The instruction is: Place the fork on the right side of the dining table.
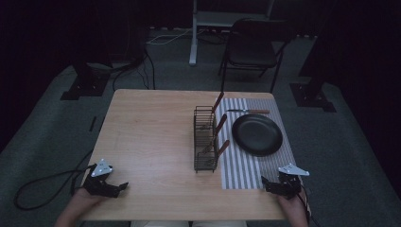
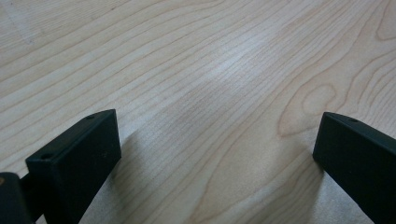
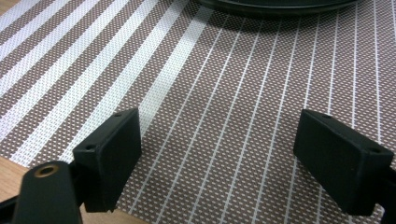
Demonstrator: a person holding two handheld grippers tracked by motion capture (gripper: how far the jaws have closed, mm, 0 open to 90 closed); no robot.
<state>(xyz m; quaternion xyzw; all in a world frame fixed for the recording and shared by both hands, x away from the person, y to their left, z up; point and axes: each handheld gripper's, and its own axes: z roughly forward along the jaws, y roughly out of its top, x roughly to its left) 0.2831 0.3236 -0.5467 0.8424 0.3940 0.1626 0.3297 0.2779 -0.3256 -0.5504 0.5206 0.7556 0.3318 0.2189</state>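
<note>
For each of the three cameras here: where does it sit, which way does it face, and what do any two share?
High view: above the person's side, facing forward and down on the table; both hands with left gripper and right gripper.
Left gripper view: on the left gripper, looking down at bare wood; open jaws.
Right gripper view: on the right gripper, facing the striped placemat and black plate; open jaws.
Shared: high and right gripper views show placemat and plate.

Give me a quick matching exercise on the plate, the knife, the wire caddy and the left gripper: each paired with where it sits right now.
Things:
1. black plate
2. knife
3. wire caddy
4. left gripper

Places:
A. on bare wood at the table's near left corner
B. on the striped placemat, beyond the plate
C. middle of the striped placemat
D. on bare wood along the placemat's left edge

Pairs: 1-C, 2-B, 3-D, 4-A
</note>
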